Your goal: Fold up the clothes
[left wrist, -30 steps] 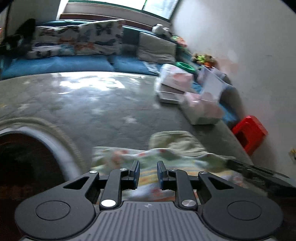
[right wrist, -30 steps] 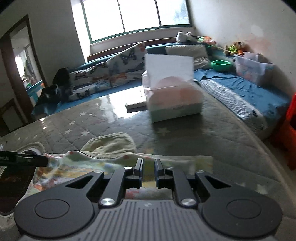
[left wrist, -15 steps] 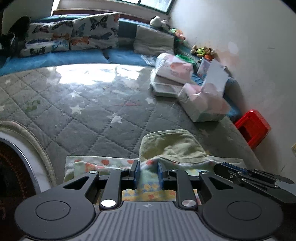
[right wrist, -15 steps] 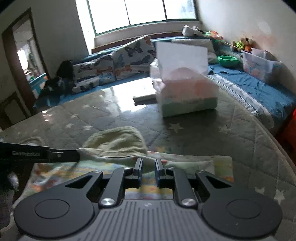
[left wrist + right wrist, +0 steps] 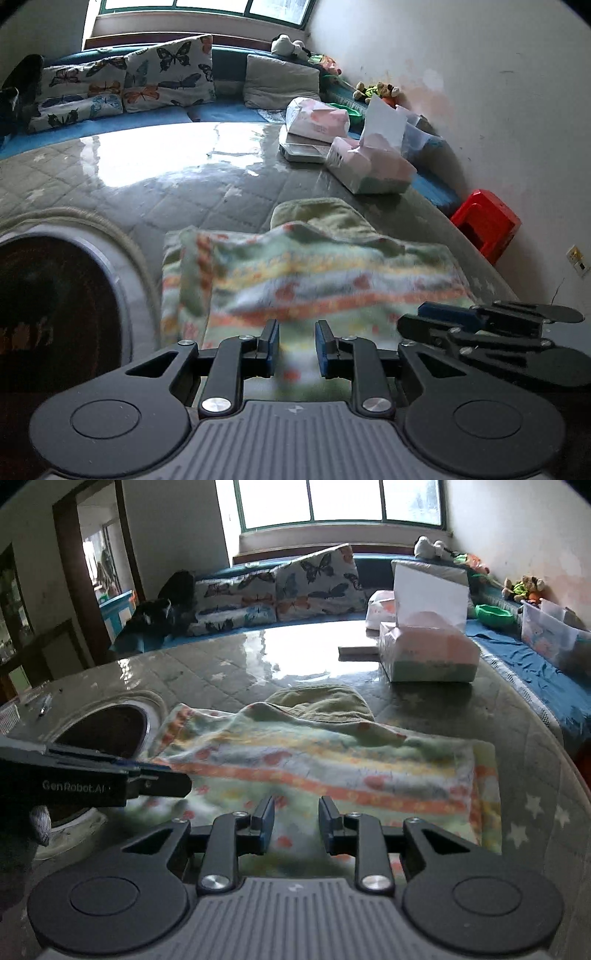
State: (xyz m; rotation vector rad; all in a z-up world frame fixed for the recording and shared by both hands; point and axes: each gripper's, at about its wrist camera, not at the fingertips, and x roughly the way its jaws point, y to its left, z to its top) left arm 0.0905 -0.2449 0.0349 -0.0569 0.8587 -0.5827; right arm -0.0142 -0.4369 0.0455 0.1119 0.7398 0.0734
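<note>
Both of my hand-held grippers are hovering with their fingers parted: the left hand-held gripper (image 5: 296, 344) is showing a clear gap between its blue pads and nothing in it, and the right hand-held gripper (image 5: 296, 821) is doing the same, with only cloth showing behind the gap. I am looking at the striped patterned cloth (image 5: 303, 280), which is lying spread flat just ahead of both grippers, pale green with orange and yellow bands; in the right wrist view its left edge (image 5: 173, 723) is looking doubled over. Whether either gripper is touching the cloth I cannot tell. An olive-green garment (image 5: 321, 701) is lying beyond it, its near edge tucked under the striped cloth. Everything is resting on a grey quilted mattress (image 5: 147, 184) with a star pattern and a glossy cover catching the window light. A dark round opening (image 5: 107, 727) with a pale rim is sitting just left of the cloth. Farther back on the mattress, a plastic-wrapped pink and green package (image 5: 428, 653) is standing to the right, with a white card behind it. Butterfly-print pillows (image 5: 166, 74) are lining a blue bench under the window, and a red stool (image 5: 487, 225) is standing by the white wall on the right.
</note>
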